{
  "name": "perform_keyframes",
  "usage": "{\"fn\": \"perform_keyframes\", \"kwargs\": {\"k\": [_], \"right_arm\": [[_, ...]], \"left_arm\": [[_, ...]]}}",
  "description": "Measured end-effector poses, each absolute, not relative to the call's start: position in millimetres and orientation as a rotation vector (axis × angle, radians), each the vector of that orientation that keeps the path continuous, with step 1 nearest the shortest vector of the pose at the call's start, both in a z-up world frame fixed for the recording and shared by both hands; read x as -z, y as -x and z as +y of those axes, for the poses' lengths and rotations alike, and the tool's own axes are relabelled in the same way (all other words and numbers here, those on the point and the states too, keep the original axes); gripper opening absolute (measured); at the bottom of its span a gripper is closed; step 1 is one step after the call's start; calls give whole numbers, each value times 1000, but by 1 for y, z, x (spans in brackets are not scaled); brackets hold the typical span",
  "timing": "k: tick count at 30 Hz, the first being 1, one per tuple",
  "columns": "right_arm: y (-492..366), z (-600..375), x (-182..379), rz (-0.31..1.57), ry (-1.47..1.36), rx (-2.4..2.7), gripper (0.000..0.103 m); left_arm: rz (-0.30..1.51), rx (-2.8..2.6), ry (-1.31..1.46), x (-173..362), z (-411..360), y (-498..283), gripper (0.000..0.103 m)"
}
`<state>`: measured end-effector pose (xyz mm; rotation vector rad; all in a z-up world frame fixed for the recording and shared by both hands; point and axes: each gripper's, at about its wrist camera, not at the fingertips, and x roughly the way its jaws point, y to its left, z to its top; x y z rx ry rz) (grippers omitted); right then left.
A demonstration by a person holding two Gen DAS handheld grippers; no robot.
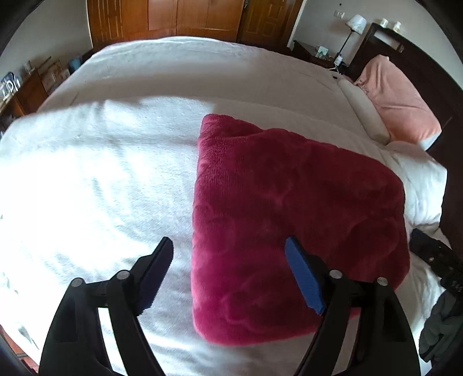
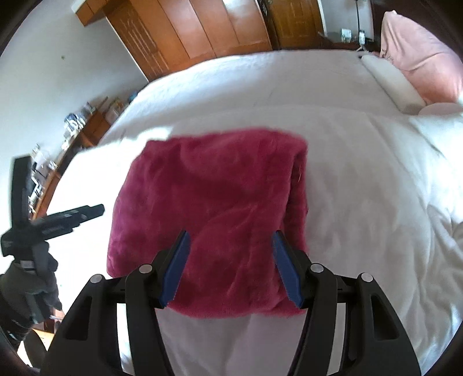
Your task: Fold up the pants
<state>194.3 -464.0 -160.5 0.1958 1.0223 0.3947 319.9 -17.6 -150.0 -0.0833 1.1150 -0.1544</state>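
1. Left wrist view: the left claw (image 1: 228, 248) is hanging released above the bed, its blue-padded fingers (image 1: 303, 277) spread wide with nothing pinched between them.
2. The dark red fleece pants (image 1: 289, 208), folded into a thick squarish bundle, are lying on the white textured bedspread (image 1: 101, 173); the bundle's left edge is showing in the gap between the fingers, below them and apart from the pads.
3. A pale pink pillow (image 1: 399, 104) is leaning against the dark wooden headboard (image 1: 428, 72) at upper right, with a white bolster (image 1: 364, 110) just beside it.
4. A brown wooden wardrobe (image 1: 165, 17) is standing beyond the far edge of the bed, and a white-shaded lamp (image 1: 355, 23) is sitting near the headboard.
5. Right wrist view: the right claw (image 2: 230, 240) is also hanging released, its blue pads apart and holding nothing.
6. The folded red pants (image 2: 214, 202) are lying flat on the bedspread (image 2: 361, 188) under this claw, their near edge showing between the fingers.
7. At far left a gloved hand (image 2: 26, 280) is gripping the other black tool; the picture is blurring slightly there.
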Motion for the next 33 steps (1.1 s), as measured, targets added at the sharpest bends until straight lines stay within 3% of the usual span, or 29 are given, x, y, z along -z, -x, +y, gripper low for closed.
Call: {"fn": "perform_keyframes", "kwargs": {"k": [9, 14, 20, 22, 27, 33], "right_arm": [[-215, -455, 212, 1126, -116, -291, 60], [-220, -444, 209, 1122, -81, -249, 60], [-194, -420, 167, 1034, -121, -182, 61], [-179, -416, 155, 1010, -143, -166, 69], [-138, -412, 128, 939, -193, -116, 91], [-112, -407, 99, 894, -189, -51, 100]], "left_arm": [[1115, 145, 54, 143, -15, -287, 85], [1090, 150, 21, 132, -9, -269, 85], [1049, 178, -43, 112, -8, -254, 85], [1031, 197, -69, 103, -10, -248, 91], [971, 245, -133, 82, -19, -235, 94], [918, 296, -174, 60, -30, -221, 98]]}}
